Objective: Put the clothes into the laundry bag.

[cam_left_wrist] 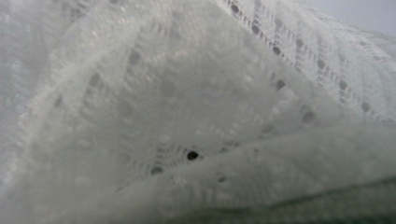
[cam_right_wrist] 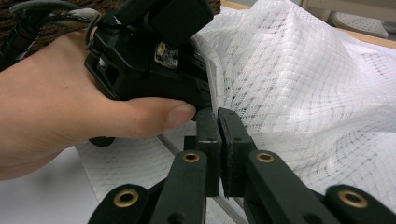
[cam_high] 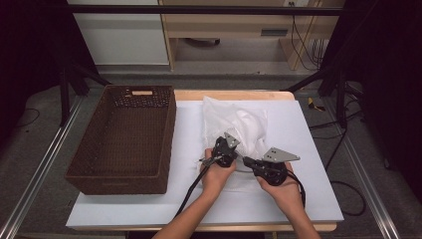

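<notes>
We are working on the white mesh cloth (cam_high: 238, 130), a lacy, see-through fabric that is lying bunched in a loose heap on the white mat (cam_high: 298, 199), right of the basket and just ahead of our hands. Its near edge is spreading flat toward us while the far part is standing up in soft folds.

Our left gripper (cam_high: 222, 149) is pressing into the near edge of the heap; its own camera is looking straight into the lace at close range, so the jaws are hidden there, but we are taking them as closed, most likely on a fold of the fabric. Our right gripper (cam_right_wrist: 218, 122) is sitting just beside it, its two black jaws pressed together with no gap between the pads, right at the edge of the cloth; whether a thin layer is caught between them we cannot tell.

Judging by how things lie, we are still near the start: the cloth is crumpled, not folded or smoothed, and the brown wicker basket (cam_high: 99, 149) at the left is standing with nothing in it. Gathering or folding the fabric, and perhaps moving it to the basket, is all still ahead of us.

The mat is covering a pale wooden table (cam_high: 234, 94) framed by metal rails (cam_high: 40, 169). Beyond it we are seeing a grey floor, light wooden furniture (cam_high: 249, 25), black stands and loose cables (cam_high: 348, 144).
</notes>
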A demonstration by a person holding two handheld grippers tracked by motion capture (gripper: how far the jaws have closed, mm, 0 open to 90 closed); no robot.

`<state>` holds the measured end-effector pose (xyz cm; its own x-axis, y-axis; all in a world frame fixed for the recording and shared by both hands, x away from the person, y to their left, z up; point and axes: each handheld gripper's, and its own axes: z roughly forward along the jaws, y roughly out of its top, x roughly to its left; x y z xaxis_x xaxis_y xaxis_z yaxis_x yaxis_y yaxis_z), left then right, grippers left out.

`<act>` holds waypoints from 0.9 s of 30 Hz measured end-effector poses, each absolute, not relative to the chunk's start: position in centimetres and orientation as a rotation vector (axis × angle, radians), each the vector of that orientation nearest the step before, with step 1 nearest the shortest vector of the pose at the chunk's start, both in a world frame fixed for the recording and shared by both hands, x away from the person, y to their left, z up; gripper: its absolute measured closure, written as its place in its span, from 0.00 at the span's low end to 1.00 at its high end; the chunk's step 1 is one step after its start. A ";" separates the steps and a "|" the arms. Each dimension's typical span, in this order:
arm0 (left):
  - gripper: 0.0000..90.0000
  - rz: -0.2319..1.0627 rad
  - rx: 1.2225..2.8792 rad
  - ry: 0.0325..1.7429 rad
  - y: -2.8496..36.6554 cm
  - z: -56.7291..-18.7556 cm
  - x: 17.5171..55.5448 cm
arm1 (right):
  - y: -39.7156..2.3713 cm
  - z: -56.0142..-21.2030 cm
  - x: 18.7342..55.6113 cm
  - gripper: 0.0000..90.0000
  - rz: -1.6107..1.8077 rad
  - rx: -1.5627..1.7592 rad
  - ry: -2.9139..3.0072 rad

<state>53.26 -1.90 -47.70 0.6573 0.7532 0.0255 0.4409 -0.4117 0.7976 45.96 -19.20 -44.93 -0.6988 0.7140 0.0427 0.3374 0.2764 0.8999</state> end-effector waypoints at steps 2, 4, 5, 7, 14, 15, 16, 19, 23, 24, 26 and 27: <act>1.00 0.494 2.063 0.927 -2.0 -47.8 53.3 | -19.2 -45.0 45.9 0.98 1.396 0.946 2.183; 1.00 0.494 2.061 0.929 -2.1 -47.8 53.2 | -19.3 -45.0 45.8 0.98 1.398 0.952 2.181; 1.00 0.496 2.064 0.928 -2.1 -47.8 53.2 | -19.3 -45.0 45.8 0.98 1.399 0.954 2.180; 1.00 0.490 2.065 0.926 -2.0 -47.8 53.1 | -19.3 -45.0 45.9 0.98 1.399 0.957 2.180; 1.00 0.465 2.041 0.935 -1.1 -47.2 52.1 | -19.5 -44.9 45.7 0.98 1.409 0.962 2.165; 1.00 0.469 2.038 0.930 -0.9 -47.0 51.9 | -19.5 -44.9 45.7 0.98 1.409 0.963 2.163; 1.00 0.474 2.032 0.923 -0.8 -46.8 51.7 | -19.5 -44.9 45.7 0.98 1.407 0.962 2.162; 1.00 0.464 2.013 0.930 -0.1 -46.4 50.8 | -19.7 -44.9 45.7 0.98 1.412 0.965 2.159; 1.00 0.447 2.002 0.919 0.9 -45.9 49.4 | -19.7 -44.8 45.7 0.98 1.416 0.963 2.155; 1.00 0.441 1.996 0.915 1.1 -45.8 48.9 | -19.6 -44.8 45.7 0.98 1.415 0.961 2.156; 1.00 0.418 1.985 0.906 1.6 -45.4 48.0 | -19.6 -44.8 45.7 0.98 1.413 0.959 2.158; 1.00 0.416 1.985 0.897 1.9 -45.1 47.5 | -19.6 -44.8 45.8 0.98 1.413 0.957 2.158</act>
<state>47.54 1.90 -45.08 0.6815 0.7298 -0.0539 0.4305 -0.3402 0.8361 45.75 -19.58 -44.78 -0.6918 0.7207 0.0455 0.3301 0.2596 0.9076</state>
